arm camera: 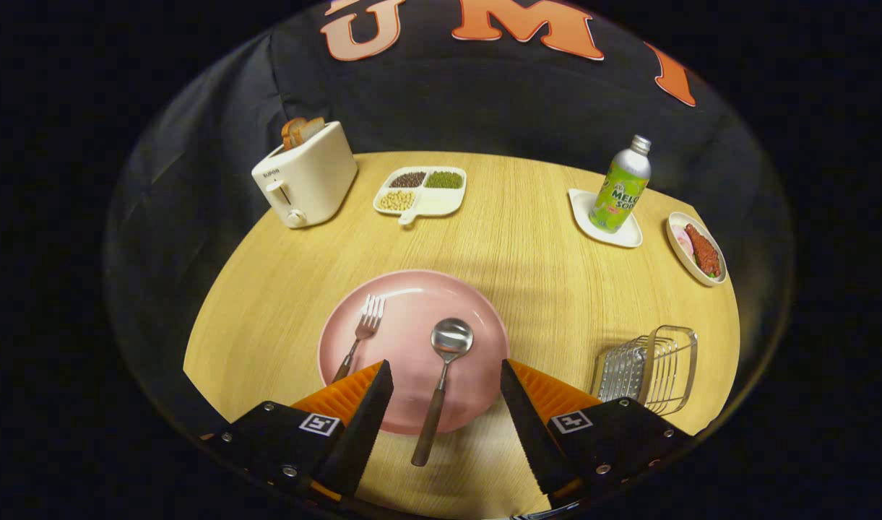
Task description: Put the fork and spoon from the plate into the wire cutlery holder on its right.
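So the gripper (446,375) is wide open right now, fingers spread with nothing between the pads, hanging over the near edge of the plate (477,303). The spoon (441,386) sits right in the gap between the fingers, bowl up on the plate and its dark handle sticking off the near rim onto the table (527,238). The fork (360,338) lies on the plate's left side, its handle end disappearing behind the left finger. Both still need to go into the holder (650,368), which is off to the right of the plate, just past the right finger. My guess is the spoon goes first since it's already lined up. Stuff that could bite: the handle is thin and lies low, so if the fingers come down too high they'll close on air, too low and they'll jam on the rim or table. Grabbing it far from the middle probably lets the heavy bowl end swing down. The left finger is near the fork, so a sloppy descent could knock it. And the holder looks light, so catching its wires on the drop might shove or tip it.
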